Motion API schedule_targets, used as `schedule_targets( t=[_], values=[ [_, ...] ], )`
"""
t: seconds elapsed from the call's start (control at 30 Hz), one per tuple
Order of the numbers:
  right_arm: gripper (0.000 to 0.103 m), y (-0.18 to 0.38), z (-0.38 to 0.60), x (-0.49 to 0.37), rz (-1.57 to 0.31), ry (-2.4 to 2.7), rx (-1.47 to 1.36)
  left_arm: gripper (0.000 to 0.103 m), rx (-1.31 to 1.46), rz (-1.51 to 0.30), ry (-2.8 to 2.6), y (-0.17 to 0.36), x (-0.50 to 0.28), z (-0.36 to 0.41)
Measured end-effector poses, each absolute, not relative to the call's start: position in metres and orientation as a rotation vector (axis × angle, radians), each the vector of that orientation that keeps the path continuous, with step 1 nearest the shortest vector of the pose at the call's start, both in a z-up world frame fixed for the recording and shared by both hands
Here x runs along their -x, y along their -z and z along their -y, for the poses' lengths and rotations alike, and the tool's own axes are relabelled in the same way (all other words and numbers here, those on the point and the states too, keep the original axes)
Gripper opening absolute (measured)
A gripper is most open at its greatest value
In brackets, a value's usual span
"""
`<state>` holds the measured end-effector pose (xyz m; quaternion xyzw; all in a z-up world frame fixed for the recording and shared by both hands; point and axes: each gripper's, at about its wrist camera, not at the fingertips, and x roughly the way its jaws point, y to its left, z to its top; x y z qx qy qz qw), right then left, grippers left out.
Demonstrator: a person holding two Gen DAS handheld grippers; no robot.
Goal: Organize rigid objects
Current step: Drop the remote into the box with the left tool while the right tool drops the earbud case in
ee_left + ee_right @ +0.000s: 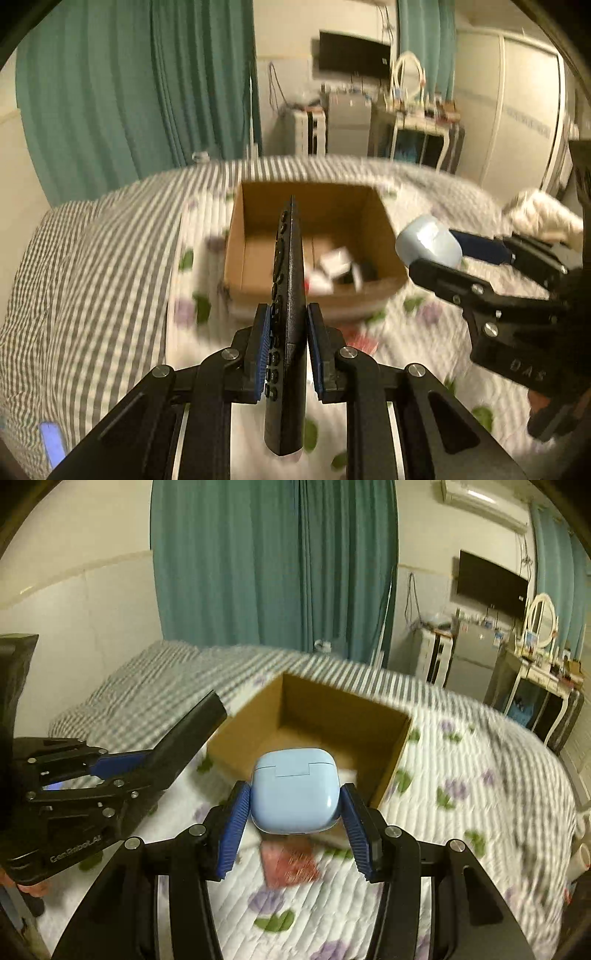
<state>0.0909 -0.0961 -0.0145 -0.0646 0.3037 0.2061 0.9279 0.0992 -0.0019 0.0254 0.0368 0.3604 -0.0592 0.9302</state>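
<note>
My left gripper (287, 325) is shut on a black remote control (289, 295), held on edge and pointing at an open cardboard box (236, 251) on the bed. The box holds a few small white and dark items (338, 267). My right gripper (295, 805) is shut on a light blue earbud case (295, 790), held above the bed just in front of the box (391, 760). The right gripper and case also show in the left wrist view (430, 242), right of the box. The left gripper with the remote (184, 738) shows in the right wrist view, left of the box.
The bed has a floral quilt (480, 812) and a grey striped cover (92, 258). A red flat packet (290, 860) lies on the quilt below the case. Teal curtains (273, 561), a desk with a mirror (541, 657) and a wardrobe (517, 110) stand beyond the bed.
</note>
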Motion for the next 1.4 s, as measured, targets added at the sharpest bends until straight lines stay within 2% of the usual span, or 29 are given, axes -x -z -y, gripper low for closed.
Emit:
schedule_targets(
  t=[0.3,0.63,0.87,1.17,1.4],
  values=[
    [0.050,-0.021,0.113,-0.150,-0.554,-0.365,0.129,0.019,-0.064,-0.703,0.121,-0.037,-0.174,0.013],
    [0.050,0.020,0.118,-0.217,-0.616,-0.358,0.122,0.019,-0.078,-0.808,0.095,0.023,-0.247,0.023],
    [0.050,0.050,0.122,-0.229,-0.660,-0.364,0.119,0.020,-0.099,-0.836,0.072,0.046,-0.255,0.025],
    [0.050,0.041,0.119,-0.227,-0.635,-0.353,0.116,0.020,-0.086,-0.752,0.055,0.010,-0.234,0.008],
    [0.050,0.058,0.097,-0.247,-0.662,-0.339,0.164,0.020,-0.046,-0.765,0.001,0.014,-0.224,-0.019]
  ],
)
